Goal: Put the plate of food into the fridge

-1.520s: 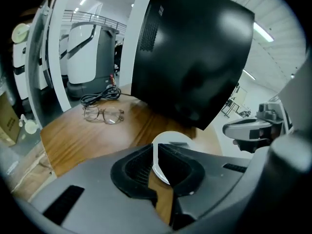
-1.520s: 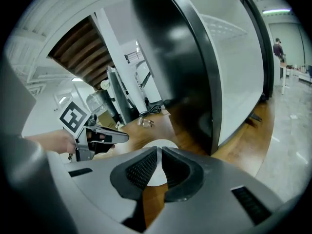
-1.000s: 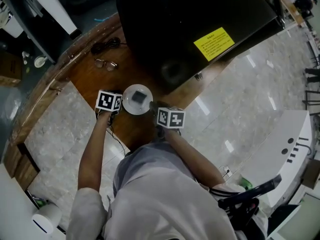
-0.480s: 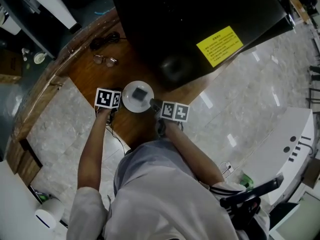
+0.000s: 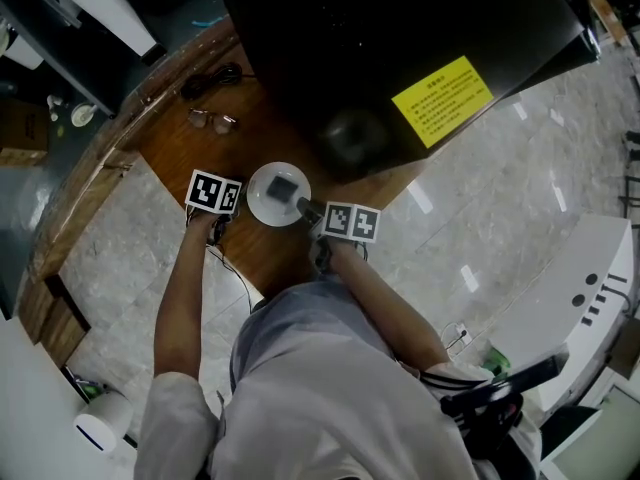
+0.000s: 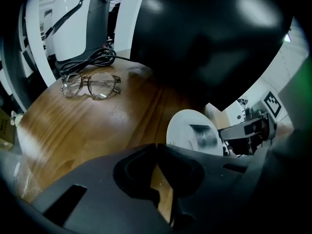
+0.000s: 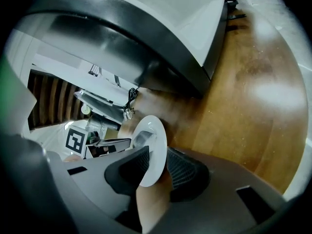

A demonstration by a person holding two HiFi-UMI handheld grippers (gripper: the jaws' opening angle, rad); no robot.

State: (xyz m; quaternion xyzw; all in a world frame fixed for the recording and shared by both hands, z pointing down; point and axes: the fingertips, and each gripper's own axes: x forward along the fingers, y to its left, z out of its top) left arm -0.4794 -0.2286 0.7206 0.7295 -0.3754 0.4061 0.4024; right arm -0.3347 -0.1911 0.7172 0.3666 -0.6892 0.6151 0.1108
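Head view: the round white plate (image 5: 258, 200) sits level and face up over the brown wooden bench (image 5: 170, 148). It is before the black fridge (image 5: 400, 48), between the left tool (image 5: 218, 194) and the right tool (image 5: 305, 208). Being round, it has no long axis.

Left gripper view: the left tool's jaws meet on nothing. The grey food (image 6: 202, 135) and clear spectacles (image 6: 91, 84) show plainly here.

Right gripper view: the right tool (image 7: 158, 167) clamps the plate's near rim, one jaw on each face.

Grey food patch (image 5: 285, 186) on round white plate (image 5: 261, 204) is looking blurred, unidentifiable; txt on yellow rectangular label (image 5: 444, 96) is showing too small.
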